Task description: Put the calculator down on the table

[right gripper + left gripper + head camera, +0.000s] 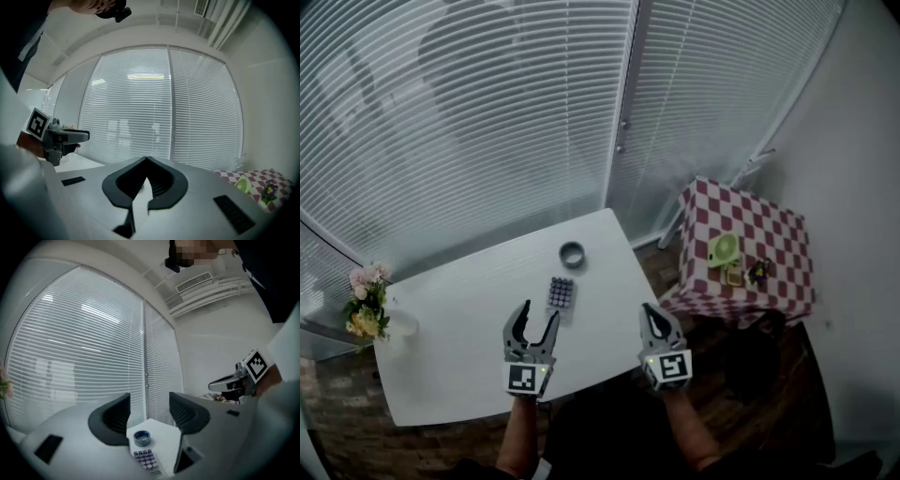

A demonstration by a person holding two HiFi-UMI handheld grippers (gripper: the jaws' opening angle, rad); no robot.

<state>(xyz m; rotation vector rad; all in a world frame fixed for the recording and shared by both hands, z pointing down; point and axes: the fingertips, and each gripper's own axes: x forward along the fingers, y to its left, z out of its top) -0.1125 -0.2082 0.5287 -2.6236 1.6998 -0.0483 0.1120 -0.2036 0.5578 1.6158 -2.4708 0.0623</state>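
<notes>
The calculator [562, 294] lies flat on the white table [459, 328], its rows of keys facing up; the left gripper view shows the calculator [145, 460] low between the jaws. My left gripper [536, 314] hangs just short of it, open and holding nothing, and the left gripper [149, 414] has a wide gap between its jaws. My right gripper [654, 314] is beyond the table's right edge, shut with nothing in it; in its own view the right gripper [146, 161] has its jaw tips touching.
A roll of tape [572, 253] sits behind the calculator, also tape [142, 437]. A vase of flowers [366, 309] stands at the table's left end. A checked-cloth side table [741, 253] with small green items stands to the right. Window blinds [487, 122] run behind.
</notes>
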